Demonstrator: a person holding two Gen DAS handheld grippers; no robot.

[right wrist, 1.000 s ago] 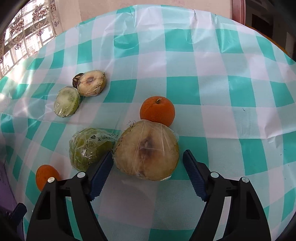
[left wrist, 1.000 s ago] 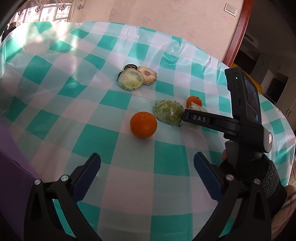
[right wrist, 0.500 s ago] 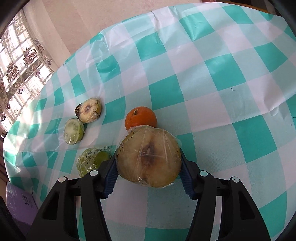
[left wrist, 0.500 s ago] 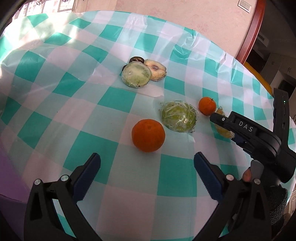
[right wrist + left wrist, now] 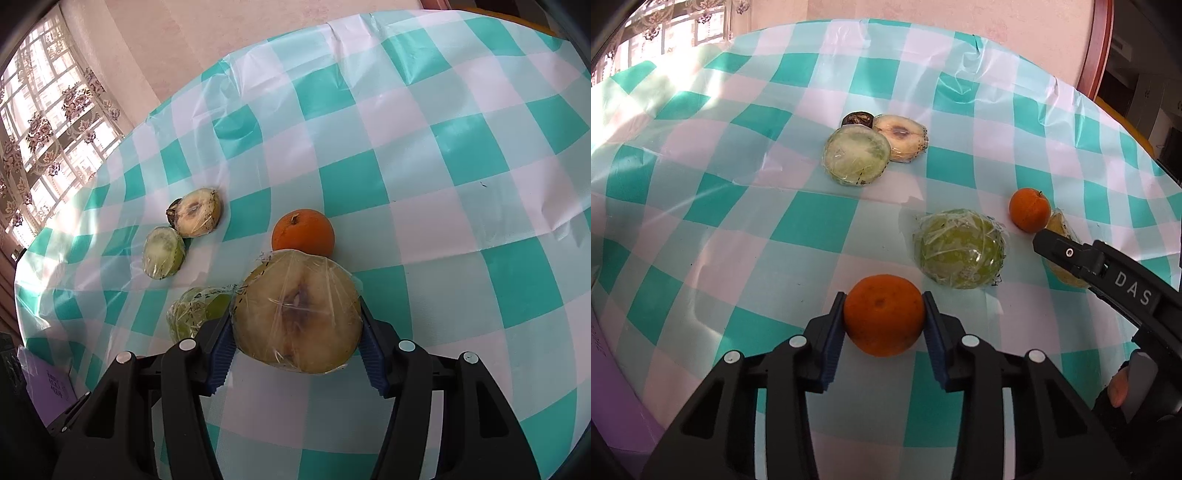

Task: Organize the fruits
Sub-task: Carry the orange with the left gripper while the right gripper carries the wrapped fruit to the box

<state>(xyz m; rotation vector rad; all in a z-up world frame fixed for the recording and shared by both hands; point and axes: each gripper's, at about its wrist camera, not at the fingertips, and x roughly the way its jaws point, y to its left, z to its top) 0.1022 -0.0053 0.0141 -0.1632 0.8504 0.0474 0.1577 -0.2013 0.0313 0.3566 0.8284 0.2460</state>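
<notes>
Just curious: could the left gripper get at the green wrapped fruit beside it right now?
Probably not yet: the left gripper is closing on an orange, so it is occupied. Otherwise the green wrapped fruit lies close, with bare tablecloth between.

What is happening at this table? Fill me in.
A person holds a gripper in each hand and sorts fruit on a checked tablecloth. The left gripper is closing on an orange, pads against its sides. The right gripper grips a plastic-wrapped fruit half. A smaller orange, a wrapped green fruit and two wrapped halves lie loose.
</notes>
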